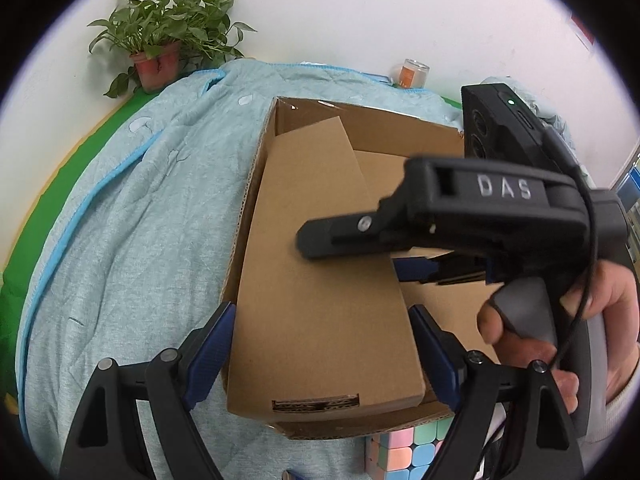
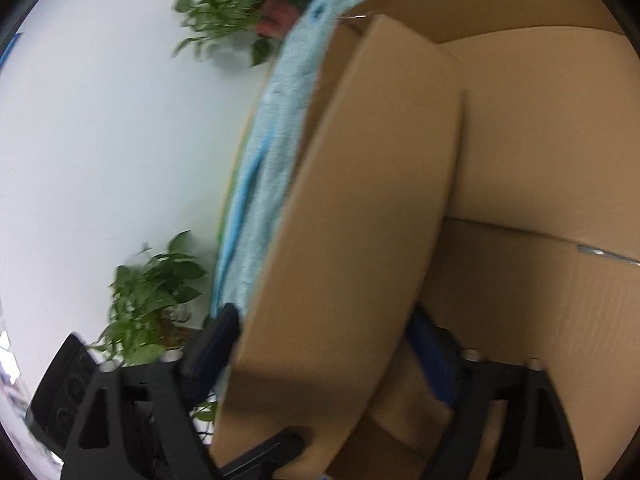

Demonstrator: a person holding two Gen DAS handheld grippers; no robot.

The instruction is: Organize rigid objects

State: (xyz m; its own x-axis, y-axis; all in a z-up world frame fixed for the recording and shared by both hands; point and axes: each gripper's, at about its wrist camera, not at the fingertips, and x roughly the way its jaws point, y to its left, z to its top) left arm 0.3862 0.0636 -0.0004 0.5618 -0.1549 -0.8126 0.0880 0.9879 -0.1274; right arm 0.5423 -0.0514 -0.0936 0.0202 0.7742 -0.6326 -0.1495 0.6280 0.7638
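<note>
Cardboard box [image 1: 320,280] on quilted blue blanket [image 1: 140,220], plant [image 1: 160,40] by white wall [image 1: 360,8]

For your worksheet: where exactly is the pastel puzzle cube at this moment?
In the left wrist view, the pastel puzzle cube lies on the blue quilt at the bottom edge, just in front of the cardboard box, near the left gripper's right-hand finger.

Left tongs [image 1: 320,354] agape; right tongs [image 2: 324,356] agape, hand [image 1: 560,332] gripping handle.

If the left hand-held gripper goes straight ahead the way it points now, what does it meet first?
Probably the box flap: the open left hand-held gripper straddles it, so the flap lies first in line. Depth is uncertain.
</note>
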